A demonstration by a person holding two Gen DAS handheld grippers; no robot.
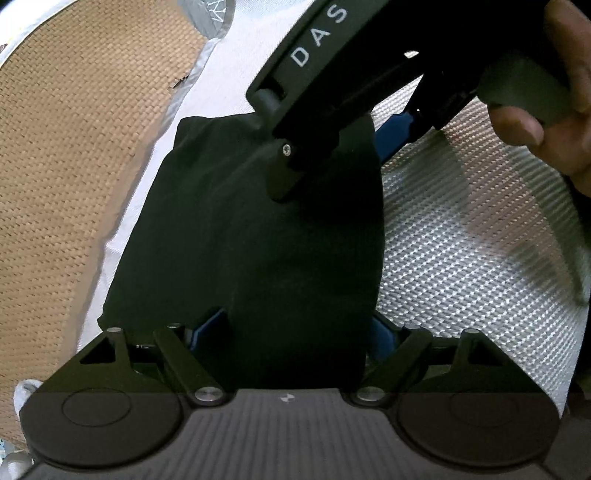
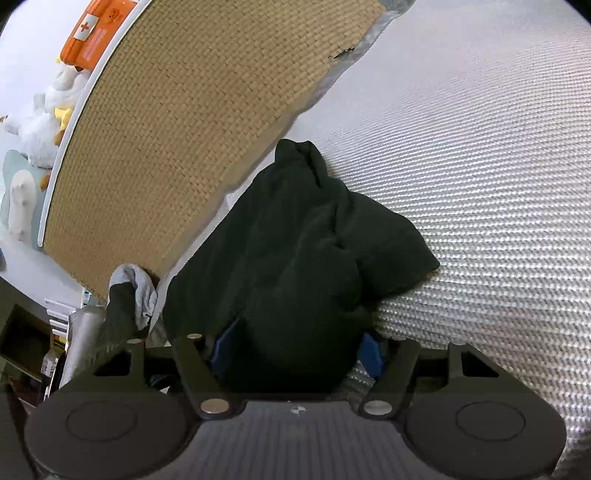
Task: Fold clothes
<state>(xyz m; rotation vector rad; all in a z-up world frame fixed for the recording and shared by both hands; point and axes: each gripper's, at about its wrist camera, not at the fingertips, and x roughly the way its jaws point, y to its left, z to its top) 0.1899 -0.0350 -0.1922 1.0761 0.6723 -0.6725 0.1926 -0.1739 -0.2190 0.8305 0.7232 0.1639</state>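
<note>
The dark green garment (image 1: pixel 258 229) is bunched and creased, lying on the white woven cover (image 1: pixel 461 266), with no flat panel visible. In the left wrist view it fills the centre and runs from 12 o'clock down to 6 o'clock, into the left gripper (image 1: pixel 295 332). The blue pads (image 1: pixel 210 328) stand on either side of the cloth, clamped on it.

In the right wrist view the garment (image 2: pixel 295 258) rises to a peaked fold at 12 o'clock. Its lower mass sits between the blue pads (image 2: pixel 371 352) of the right gripper (image 2: pixel 295 350), which grips it.

The tan woven mat (image 2: pixel 166 140) lies at 10 o'clock. An orange first-aid case (image 2: pixel 99 33) sits at 11 o'clock; its contents cannot be seen.

A hand (image 1: pixel 554 110) holds the right gripper's body at 2 o'clock.
</note>
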